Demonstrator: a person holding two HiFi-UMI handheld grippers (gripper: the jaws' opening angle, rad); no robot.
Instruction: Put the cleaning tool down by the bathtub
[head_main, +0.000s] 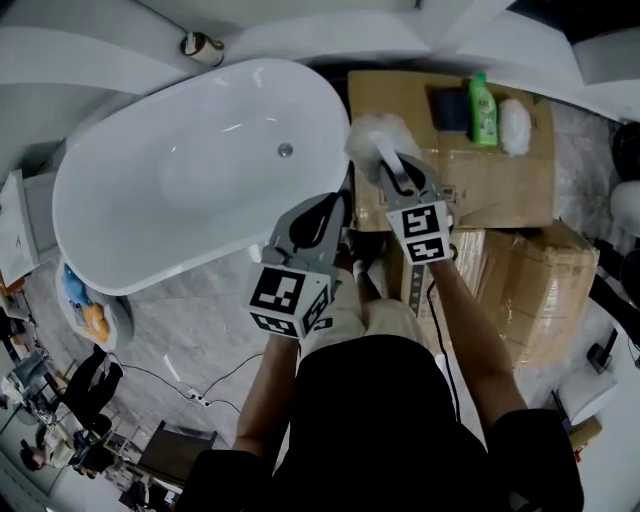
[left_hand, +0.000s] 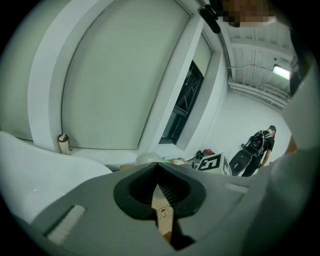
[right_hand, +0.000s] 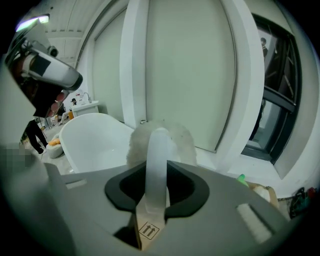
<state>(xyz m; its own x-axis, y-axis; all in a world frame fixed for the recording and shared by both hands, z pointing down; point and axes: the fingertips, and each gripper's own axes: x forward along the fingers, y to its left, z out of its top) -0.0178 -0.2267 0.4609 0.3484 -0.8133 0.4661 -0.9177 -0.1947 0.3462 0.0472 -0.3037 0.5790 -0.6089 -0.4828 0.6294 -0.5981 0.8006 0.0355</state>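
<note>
The right gripper (head_main: 398, 175) is clamping its jaws on the pale handle of the brush (head_main: 376, 136). The handle is running up between the pads, and the fluffy white head is standing out past the jaw tips. Seen from the head view, the brush head is hanging just beside the tub (head_main: 120, 150), off its right rim, over the near corner of the box (head_main: 490, 190). Whether the head is touching the box cannot be told.

The left gripper (head_main: 328, 212) is keeping its jaws together with nothing between them; only a thin slit is showing cardboard below. It is hovering just beside the tub's right rim, a little nearer the person than the right gripper, and the two are almost side by side.

The box is standing against the tub's right side. On the box's far part, away from the tub, a dark sponge (head_main: 450, 108), a green bottle (head_main: 483, 110) and a white puff (head_main: 515, 126) are lying in a row. A small roll (head_main: 203, 47) is sitting on the ledge beyond the tub's far end. A basin (head_main: 118, 322) with yellow and blue items is sitting on the floor by the tub's near left end.
</note>
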